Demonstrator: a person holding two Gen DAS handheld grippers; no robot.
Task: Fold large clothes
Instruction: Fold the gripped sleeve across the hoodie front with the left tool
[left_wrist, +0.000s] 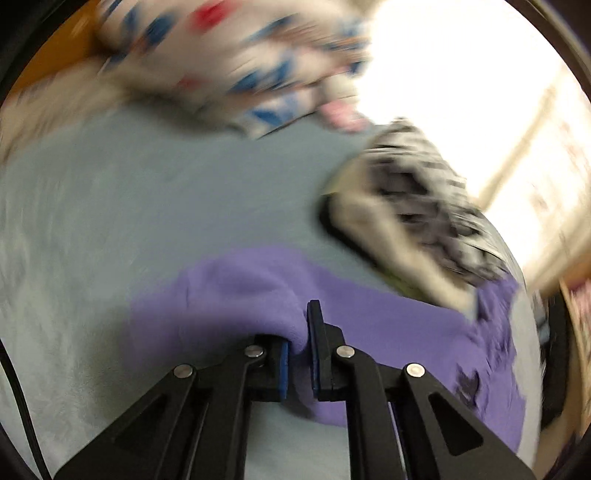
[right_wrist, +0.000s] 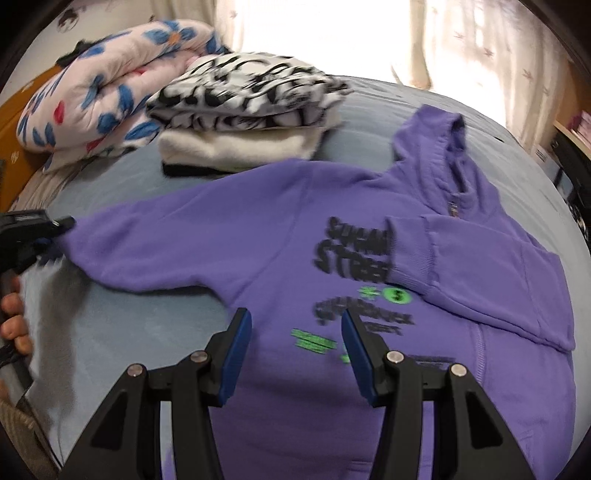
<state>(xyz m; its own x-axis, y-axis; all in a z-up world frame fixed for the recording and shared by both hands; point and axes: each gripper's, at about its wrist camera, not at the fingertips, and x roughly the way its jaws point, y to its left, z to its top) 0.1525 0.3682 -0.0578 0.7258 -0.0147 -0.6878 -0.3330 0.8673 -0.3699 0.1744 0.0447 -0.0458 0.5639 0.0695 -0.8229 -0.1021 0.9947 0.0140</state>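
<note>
A purple hoodie (right_wrist: 280, 236) with black and green print lies face up on the grey-blue bed sheet (right_wrist: 122, 332). One sleeve is folded across its chest at the right; the other stretches out to the left. My left gripper (left_wrist: 300, 332) is shut on the end of that outstretched purple sleeve (left_wrist: 258, 295), with fabric pinched between its blue pads. In the right wrist view the left gripper (right_wrist: 55, 225) shows at the left edge on the sleeve tip, with a hand below it. My right gripper (right_wrist: 295, 325) hovers open over the hoodie's lower front, nothing between its fingers.
A stack of folded clothes, black-and-white patterned on top of cream (right_wrist: 251, 122), sits at the back of the bed, close to the hoodie. A folded floral quilt (right_wrist: 96, 99) lies behind it to the left. Bright curtains (right_wrist: 461, 40) hang beyond the bed.
</note>
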